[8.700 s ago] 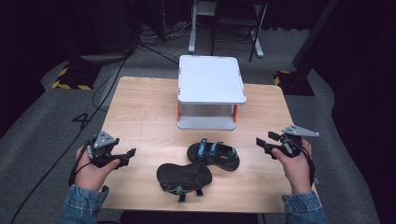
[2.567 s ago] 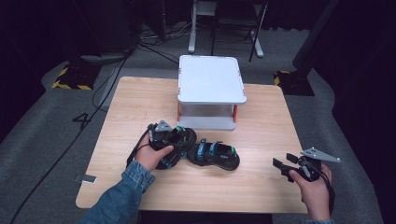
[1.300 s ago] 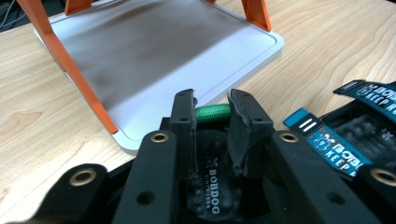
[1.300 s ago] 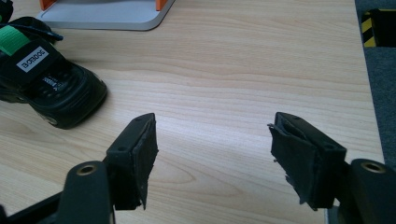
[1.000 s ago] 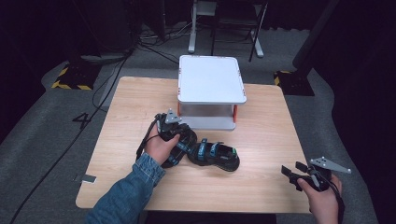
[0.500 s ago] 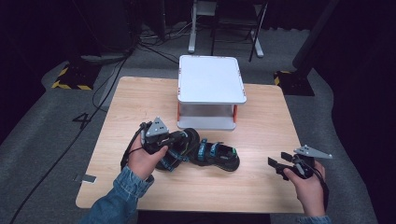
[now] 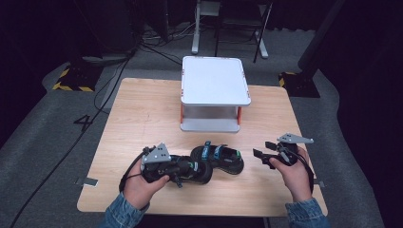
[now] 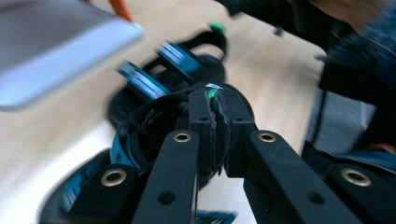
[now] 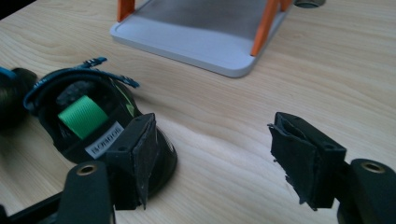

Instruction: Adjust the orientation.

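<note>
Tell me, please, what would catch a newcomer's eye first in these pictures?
Probably the pair of black sandals with blue straps near the table's front edge: the left gripper is shut on a strap of the left sandal, while the right sandal lies beside it. Behind them stands a white two-level stand on orange legs. The right gripper is open over bare wood to the right of the sandals.
</note>
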Demonstrator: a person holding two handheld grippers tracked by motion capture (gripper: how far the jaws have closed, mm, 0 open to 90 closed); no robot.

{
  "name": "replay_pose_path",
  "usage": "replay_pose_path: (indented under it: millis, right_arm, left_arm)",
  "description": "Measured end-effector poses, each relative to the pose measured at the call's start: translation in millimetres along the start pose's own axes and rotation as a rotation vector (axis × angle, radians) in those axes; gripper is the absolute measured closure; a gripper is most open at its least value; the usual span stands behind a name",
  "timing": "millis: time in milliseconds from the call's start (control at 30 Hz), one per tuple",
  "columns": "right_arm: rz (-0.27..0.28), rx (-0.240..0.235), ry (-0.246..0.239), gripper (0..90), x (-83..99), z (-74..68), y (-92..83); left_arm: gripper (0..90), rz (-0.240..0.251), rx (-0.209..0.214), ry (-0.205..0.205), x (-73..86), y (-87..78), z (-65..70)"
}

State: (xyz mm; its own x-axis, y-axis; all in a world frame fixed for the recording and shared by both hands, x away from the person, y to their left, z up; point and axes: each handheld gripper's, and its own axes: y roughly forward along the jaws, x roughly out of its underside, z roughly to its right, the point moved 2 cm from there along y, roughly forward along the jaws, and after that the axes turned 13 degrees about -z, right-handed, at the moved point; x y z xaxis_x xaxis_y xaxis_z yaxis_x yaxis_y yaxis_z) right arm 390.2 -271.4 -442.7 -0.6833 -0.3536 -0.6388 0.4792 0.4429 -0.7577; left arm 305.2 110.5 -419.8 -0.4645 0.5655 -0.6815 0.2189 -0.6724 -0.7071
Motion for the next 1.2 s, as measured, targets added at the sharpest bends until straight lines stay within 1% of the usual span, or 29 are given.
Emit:
replay_pose_path:
  millis: [33, 100, 167, 233, 300, 333, 367, 400, 467, 500, 533, 567, 633, 667, 700, 733, 767, 867, 900, 933, 967, 1000, 1033, 1067, 1100, 1133, 1167, 1200]
  right_arm:
    - [0.002, -0.011, -0.013, 32.3, -5.8, -3.1, 3.6]
    - [0.003, -0.019, -0.022, 32.2, -9.8, -5.5, 6.3]
    - [0.001, -0.024, -0.031, 32.1, -13.4, -7.4, 9.2]
    - [0.002, -0.029, -0.039, 32.0, -16.1, -9.0, 11.2]
    - [0.002, -0.035, -0.047, 32.1, -17.9, -9.8, 12.0]
    - [0.001, -0.035, -0.045, 32.0, -18.3, -10.1, 11.9]
    - [0.001, -0.035, -0.044, 32.1, -18.5, -10.0, 11.7]
    - [0.002, -0.035, -0.043, 32.0, -18.5, -9.8, 11.4]
    - [0.004, -0.034, -0.039, 32.1, -18.4, -9.1, 11.0]
    - [0.003, -0.033, -0.040, 32.0, -18.1, -8.5, 10.8]
    - [0.003, -0.031, -0.040, 32.1, -17.8, -8.1, 10.6]
    - [0.003, -0.028, -0.037, 32.0, -17.4, -7.9, 10.6]
    - [0.001, -0.026, -0.035, 32.0, -16.5, -7.4, 10.3]
    - [0.001, -0.026, -0.034, 32.0, -16.0, -7.1, 10.1]
    - [0.003, -0.025, -0.035, 32.0, -15.6, -6.8, 9.8]
    - [0.003, -0.023, -0.031, 32.0, -15.2, -6.6, 9.4]
    - [0.001, -0.023, -0.029, 32.0, -14.8, -6.5, 9.0]
    - [0.000, -0.021, -0.029, 32.0, -13.5, -6.0, 8.7]
    - [-0.001, -0.021, -0.026, 32.0, -13.0, -5.8, 8.7]
    - [-0.002, -0.021, -0.026, 32.0, -12.3, -5.3, 8.6]
    - [-0.002, -0.020, -0.026, 32.0, -11.9, -5.0, 8.5]
    - [-0.003, -0.019, -0.024, 32.0, -11.3, -4.7, 8.1]
    - [-0.001, -0.018, -0.023, 32.0, -10.8, -4.1, 7.6]
    - [0.000, -0.017, -0.021, 32.0, -10.4, -3.6, 6.9]
    - [0.004, -0.016, -0.015, 32.0, -9.9, -3.0, 6.2]
    - [0.002, -0.014, -0.017, 32.0, -9.1, -2.4, 5.6]
    - [0.000, -0.010, -0.013, 31.9, -8.0, -2.0, 5.2]
    - [-0.002, -0.008, -0.015, 32.0, -6.7, -1.5, 4.6]
  left_arm:
    - [85.2, -0.016, 0.007, 0.000, 1.4, 2.4, 3.4]
    - [85.2, -0.054, 0.020, 0.014, 5.5, 9.8, 10.7]
    - [85.1, -0.082, 0.036, 0.028, 9.4, 18.0, 15.0]
    - [85.0, -0.102, 0.058, 0.022, 12.9, 25.5, 16.9]
    - [83.4, -0.141, 0.095, 0.020, 16.1, 32.2, 18.7]
    - [82.6, -0.152, 0.076, 0.028, 17.3, 33.8, 18.8]
    - [80.2, -0.153, 0.047, 0.035, 17.9, 34.4, 17.7]
    - [75.8, -0.151, 0.050, 0.027, 18.3, 34.1, 16.0]
    - [68.4, -0.109, 0.080, -0.015, 18.0, 31.7, 13.0]
    - [62.1, -0.089, 0.082, -0.028, 17.2, 30.0, 12.1]
    - [57.0, -0.066, 0.064, -0.034, 16.2, 28.4, 11.5]
    - [53.6, -0.046, 0.038, -0.038, 15.2, 26.2, 10.6]
    - [48.6, -0.008, -0.013, -0.052, 13.8, 21.4, 6.5]
    - [44.9, 0.015, -0.033, -0.071, 13.7, 19.4, 4.0]
    - [43.5, 0.022, -0.056, -0.090, 14.2, 18.0, 1.0]
    - [42.9, 0.017, -0.084, -0.095, 15.1, 17.5, -2.3]
    - [42.1, 0.014, -0.101, -0.108, 16.2, 18.4, -3.9]
    - [42.6, -0.026, -0.088, -0.123, 19.1, 26.5, -4.6]
    - [42.7, -0.053, -0.089, -0.128, 20.0, 30.9, -4.3]
    - [42.9, -0.067, -0.097, -0.126, 20.7, 33.0, -4.8]
    - [44.0, -0.078, -0.099, -0.130, 21.7, 35.7, -5.6]
    - [47.0, -0.090, -0.096, -0.131, 22.9, 37.5, -7.2]
    - [50.3, -0.084, -0.075, -0.152, 24.0, 39.3, -8.4]
    - [51.7, -0.075, -0.035, -0.170, 25.0, 40.7, -10.4]
    - [58.4, -0.072, -0.002, -0.185, 25.5, 41.6, -10.9]
    - [60.7, -0.074, 0.002, -0.181, 25.5, 42.0, -12.0]
    - [62.6, -0.084, 0.000, -0.175, 24.9, 41.9, -11.7]
    - [66.5, -0.098, 0.000, -0.165, 24.0, 41.2, -11.9]
